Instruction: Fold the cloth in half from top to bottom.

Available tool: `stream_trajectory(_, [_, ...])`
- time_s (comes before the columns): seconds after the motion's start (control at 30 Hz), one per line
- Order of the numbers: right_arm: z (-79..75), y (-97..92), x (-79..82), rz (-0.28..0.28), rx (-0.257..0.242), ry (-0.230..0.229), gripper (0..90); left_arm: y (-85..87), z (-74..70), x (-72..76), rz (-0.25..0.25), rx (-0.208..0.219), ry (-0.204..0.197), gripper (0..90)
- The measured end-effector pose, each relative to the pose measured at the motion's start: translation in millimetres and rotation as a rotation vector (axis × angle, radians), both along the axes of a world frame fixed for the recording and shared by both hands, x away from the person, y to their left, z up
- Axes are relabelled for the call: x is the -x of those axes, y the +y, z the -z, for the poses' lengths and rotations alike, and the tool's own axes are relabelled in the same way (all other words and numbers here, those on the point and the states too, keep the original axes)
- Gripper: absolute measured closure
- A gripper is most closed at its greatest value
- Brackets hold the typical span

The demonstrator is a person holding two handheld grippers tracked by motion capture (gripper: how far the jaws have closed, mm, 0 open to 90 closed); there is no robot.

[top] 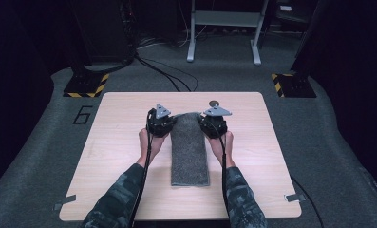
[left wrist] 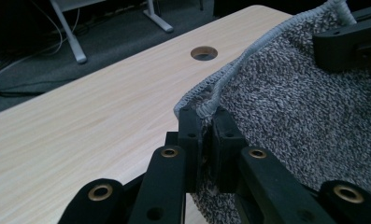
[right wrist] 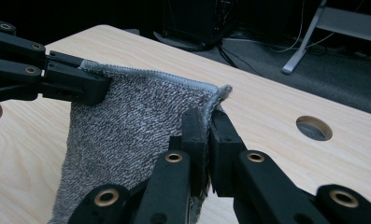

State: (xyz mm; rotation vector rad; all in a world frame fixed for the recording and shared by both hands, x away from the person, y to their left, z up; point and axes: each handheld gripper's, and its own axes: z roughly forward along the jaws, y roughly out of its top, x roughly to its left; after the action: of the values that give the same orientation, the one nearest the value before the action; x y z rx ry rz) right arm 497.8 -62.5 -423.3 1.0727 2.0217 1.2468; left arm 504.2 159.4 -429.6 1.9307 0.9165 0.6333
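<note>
Pinching towel [top: 190, 149] far corners, left gripper [left wrist: 205, 140], right gripper [right wrist: 206, 135], fingers clamped, hem partly hidden.

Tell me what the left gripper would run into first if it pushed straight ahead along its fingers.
Beyond the grey towel corner it clamps, the left gripper would probably meet bare tabletop, near the round hole; depth is unclear.

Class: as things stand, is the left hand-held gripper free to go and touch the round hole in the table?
Probably not: the left hand-held gripper is shut on the towel corner; the hole lies beyond, nothing between.
</note>
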Motion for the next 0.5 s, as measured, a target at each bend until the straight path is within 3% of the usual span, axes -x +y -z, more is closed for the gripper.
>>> stream_trajectory(0.2, [-0.4, -5.7, 15.2, -0.023, -0.005, -0.019, 86.3, -1.8, -1.2, 13.8, 0.03, 0.014, -0.012, 84.0])
stream_trajectory(0.33, [6.3, -8.4, 27.5, -0.043, 0.009, -0.017, 86.1, -2.8, 3.3, 25.2, 0.056, -0.016, -0.011, 83.8])
stream_trajectory(0.5, [16.6, -12.9, 43.1, -0.06, 0.011, -0.017, 85.9, -3.1, 9.3, 37.1, 0.08, -0.017, -0.004, 83.6])
